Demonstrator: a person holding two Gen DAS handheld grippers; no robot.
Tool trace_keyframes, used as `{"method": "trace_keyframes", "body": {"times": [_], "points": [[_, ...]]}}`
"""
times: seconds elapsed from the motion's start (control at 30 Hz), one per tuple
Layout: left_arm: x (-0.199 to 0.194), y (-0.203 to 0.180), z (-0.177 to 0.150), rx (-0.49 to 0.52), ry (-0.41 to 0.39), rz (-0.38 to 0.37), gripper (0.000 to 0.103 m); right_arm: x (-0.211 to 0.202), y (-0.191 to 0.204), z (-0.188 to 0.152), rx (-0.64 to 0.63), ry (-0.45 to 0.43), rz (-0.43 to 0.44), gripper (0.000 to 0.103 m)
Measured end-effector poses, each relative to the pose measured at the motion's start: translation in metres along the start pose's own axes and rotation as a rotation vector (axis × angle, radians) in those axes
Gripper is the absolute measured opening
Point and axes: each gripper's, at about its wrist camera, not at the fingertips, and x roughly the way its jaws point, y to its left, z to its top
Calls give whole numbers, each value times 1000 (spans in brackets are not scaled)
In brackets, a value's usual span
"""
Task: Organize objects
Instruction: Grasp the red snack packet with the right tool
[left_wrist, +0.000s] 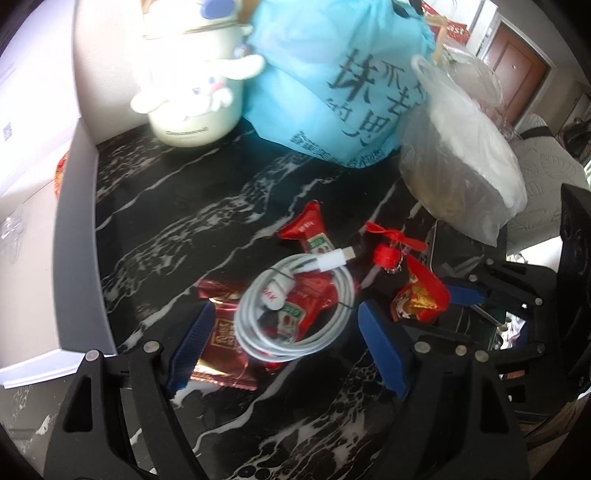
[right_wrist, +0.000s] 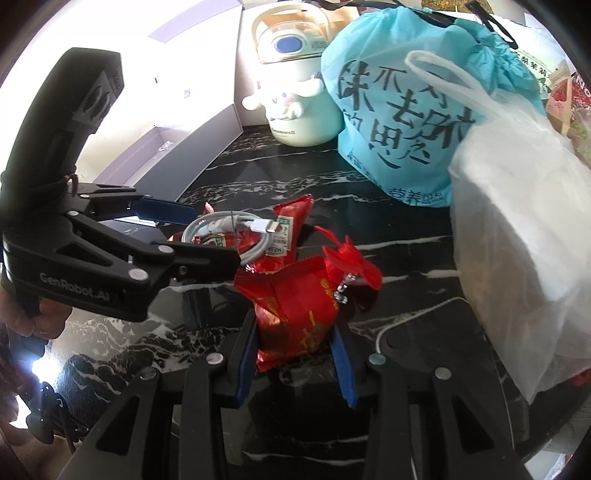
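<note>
On the black marble table (left_wrist: 155, 206) the blue bag (right_wrist: 399, 110) loomed at the back, and in front of it the left gripper (left_wrist: 284, 332) gaped wide around the coiled white cable (left_wrist: 291, 306) atop ketchup sachets, while the right gripper (right_wrist: 293, 354) pinched the red snack packet (right_wrist: 295, 314) tight.

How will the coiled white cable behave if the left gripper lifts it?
Probably floppy: the white cable is a loose coil with one thin tie, so loops may sag. It looks light. Lying on ketchup packets, it may drag one along.

The coiled cable (left_wrist: 295, 306) lies on sauce packets (left_wrist: 306, 302), bags (left_wrist: 332, 74) behind.
</note>
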Motion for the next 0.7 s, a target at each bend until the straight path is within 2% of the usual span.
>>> {"method": "trace_keyframes", "body": {"times": [0.13, 0.27, 0.47, 0.7], "points": [[7, -7, 0, 32, 11, 17, 79, -4, -1, -2, -3, 4, -15, 37], [12, -14, -2, 82, 2, 74, 79, -7, -2, -4, -4, 3, -24, 37], [10, -26, -7, 166, -44, 135, 79, -9, -2, -6, 7, 2, -31, 37], [1, -29, -8, 173, -83, 137, 69, -9, -2, -7, 9, 1, -32, 37]]}}
